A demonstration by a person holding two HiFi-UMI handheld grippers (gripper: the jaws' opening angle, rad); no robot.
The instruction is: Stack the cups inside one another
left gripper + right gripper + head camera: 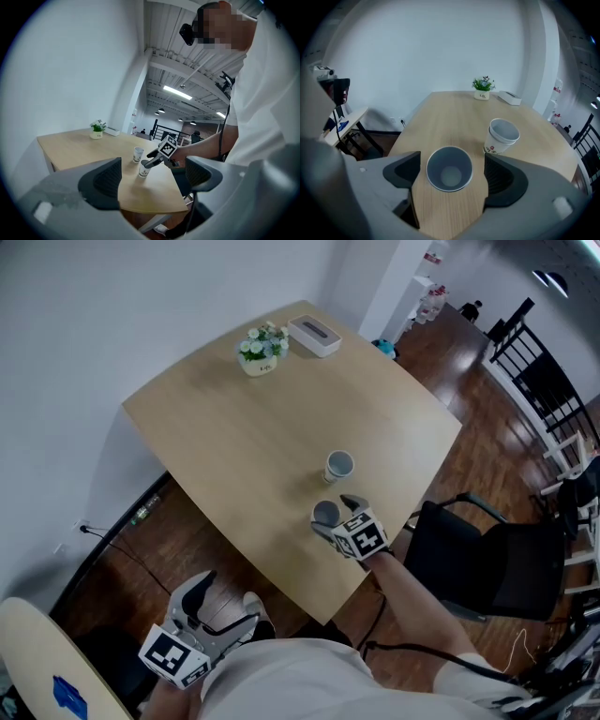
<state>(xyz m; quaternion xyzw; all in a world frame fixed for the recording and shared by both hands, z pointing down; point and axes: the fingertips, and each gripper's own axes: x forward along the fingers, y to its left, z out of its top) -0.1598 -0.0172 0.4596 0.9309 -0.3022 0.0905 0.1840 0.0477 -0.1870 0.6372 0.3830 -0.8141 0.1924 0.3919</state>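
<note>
Two white paper cups stand on the wooden table [234,427] near its front right edge. The nearer cup [325,513] [449,168] is upright and empty, and sits between the jaws of my right gripper [337,517] [451,172]. The jaws are open, with a small gap showing on each side of the cup. The farther cup [338,465] [502,136] stands just beyond it and shows a double rim. My left gripper [223,607] [151,177] hangs open and empty below the table's near edge. The left gripper view shows both cups [144,169].
A small flower pot [261,351] and a white box [314,334] sit at the table's far end. A black chair [478,559] stands to the right of the table. A round pale tabletop [47,662] lies at lower left over the wooden floor.
</note>
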